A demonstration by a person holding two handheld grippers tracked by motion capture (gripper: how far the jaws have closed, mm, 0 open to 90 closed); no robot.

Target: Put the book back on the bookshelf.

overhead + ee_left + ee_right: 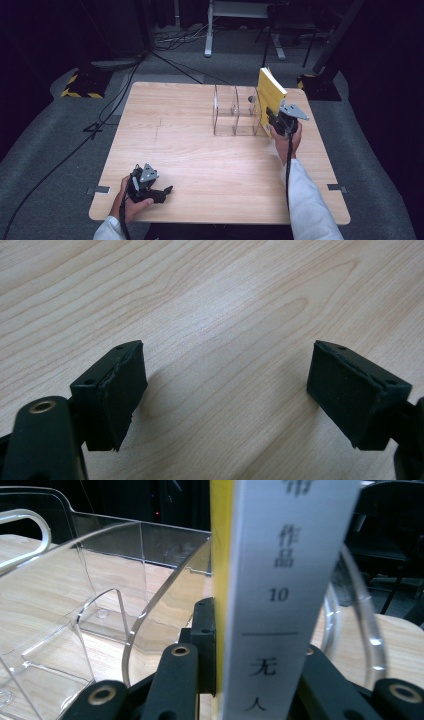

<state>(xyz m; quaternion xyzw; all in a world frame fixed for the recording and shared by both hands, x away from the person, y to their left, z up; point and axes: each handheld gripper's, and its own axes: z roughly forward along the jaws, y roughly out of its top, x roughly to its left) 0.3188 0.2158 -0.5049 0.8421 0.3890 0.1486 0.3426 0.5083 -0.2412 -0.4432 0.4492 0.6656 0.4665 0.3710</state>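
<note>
A yellow book (271, 95) with a white spine (280, 595) stands upright and tilted, held above the right end of a clear acrylic rack (235, 117). My right gripper (275, 121) is shut on the book's lower edge, with its jaws on either side of the spine (260, 645). The rack's curved dividers (125, 580) rise just to the left of the book, and another clear wall curves to its right. My left gripper (166, 190) rests low on the table's front left, far from the rack. Its jaws stand wide open (227, 390) over bare wood.
The wooden table (200, 165) spreads broad and bare between the two hands. Cables (100, 120) run over the grey floor at the left. Yellow-and-black striped bases (82, 85) and a white stand leg (209, 35) sit beyond the far edge.
</note>
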